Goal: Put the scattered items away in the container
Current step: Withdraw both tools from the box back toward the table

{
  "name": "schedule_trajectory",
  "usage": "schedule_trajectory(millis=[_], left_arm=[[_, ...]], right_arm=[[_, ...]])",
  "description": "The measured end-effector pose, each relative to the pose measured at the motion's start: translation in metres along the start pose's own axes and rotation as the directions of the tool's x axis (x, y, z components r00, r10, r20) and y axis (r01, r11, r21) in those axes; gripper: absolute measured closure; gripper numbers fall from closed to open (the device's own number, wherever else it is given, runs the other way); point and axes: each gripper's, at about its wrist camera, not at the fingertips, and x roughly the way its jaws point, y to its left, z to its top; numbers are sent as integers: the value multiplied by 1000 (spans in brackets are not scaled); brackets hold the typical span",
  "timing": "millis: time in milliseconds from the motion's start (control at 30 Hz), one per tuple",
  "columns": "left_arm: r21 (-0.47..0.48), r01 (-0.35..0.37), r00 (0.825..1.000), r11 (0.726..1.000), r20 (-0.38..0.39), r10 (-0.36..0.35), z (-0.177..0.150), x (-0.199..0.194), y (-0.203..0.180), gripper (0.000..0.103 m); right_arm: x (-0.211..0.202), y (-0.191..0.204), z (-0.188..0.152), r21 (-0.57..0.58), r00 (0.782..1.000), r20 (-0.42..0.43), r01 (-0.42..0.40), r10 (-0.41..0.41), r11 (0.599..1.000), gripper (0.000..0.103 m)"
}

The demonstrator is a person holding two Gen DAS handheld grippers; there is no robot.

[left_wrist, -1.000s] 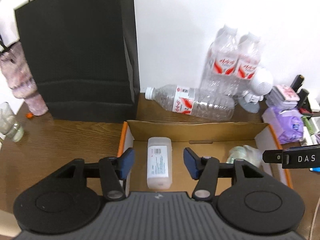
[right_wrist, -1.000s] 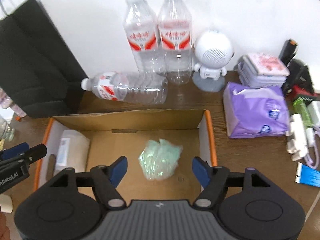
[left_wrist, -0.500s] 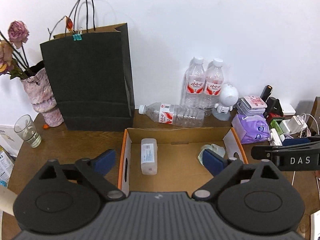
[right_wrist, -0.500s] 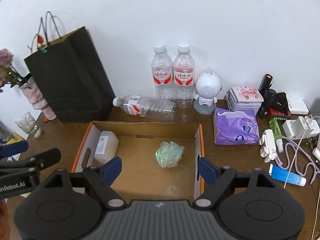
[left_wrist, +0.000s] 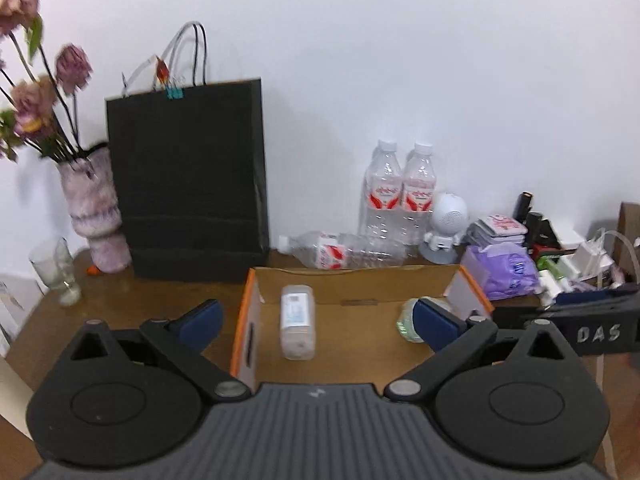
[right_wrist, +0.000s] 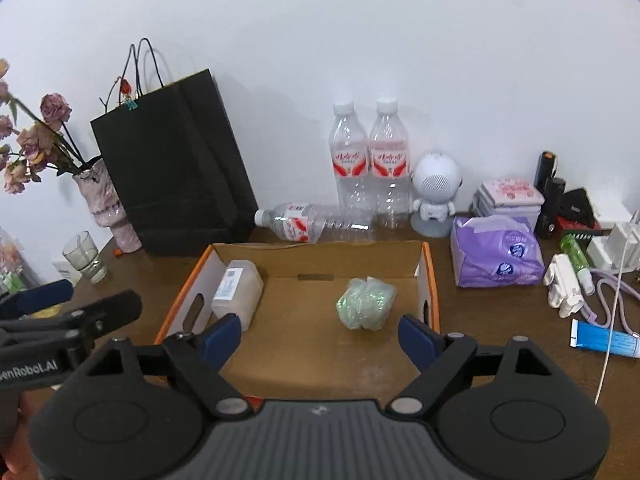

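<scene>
Inside the box [right_wrist: 427,276], the white bottle [right_wrist: 237,292] lies flat, long axis toward the wall; both tongs empty, left [left_wrist: 316,322] opening wider.

An open brown cardboard box [right_wrist: 304,336] sits on the brown wooden table [right_wrist: 500,320]. Inside, a translucent plastic bottle [right_wrist: 237,293] lies at the left wall and a crumpled green plastic bag [right_wrist: 366,303] toward the right. Behind the box a clear water bottle [right_wrist: 316,223] lies on its side; a purple tissue pack [right_wrist: 497,251] sits right of the box.
</scene>
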Motion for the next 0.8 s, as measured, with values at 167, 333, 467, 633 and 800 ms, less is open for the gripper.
schedule_trajectory(millis=[167, 333, 467, 633, 800], left_arm=[[4, -11, 996, 1000, 86, 11, -33, -5, -3, 0], [7, -21, 981, 1000, 190, 19, -64, -24, -4, 0], [9, -26, 979, 1000, 201, 24, -83, -31, -9, 0], [22, -16, 976, 1000, 218, 11, -111, -42, -13, 0], [7, 0, 983, 1000, 185, -2, -138, -53, -9, 0]], right_arm=[[-8, -1, -29, -21, 992, 125, 31, -28, 999, 17], [-18, -6, -70, -85, 969, 245, 64, -41, 994, 14], [-19, -5, -95, -106, 964, 260, 86, -56, 991, 14], [-22, -4, -122, -68, 967, 253, 60, -41, 996, 14], [-24, -2, -153, -67, 974, 224, 41, -25, 997, 12]])
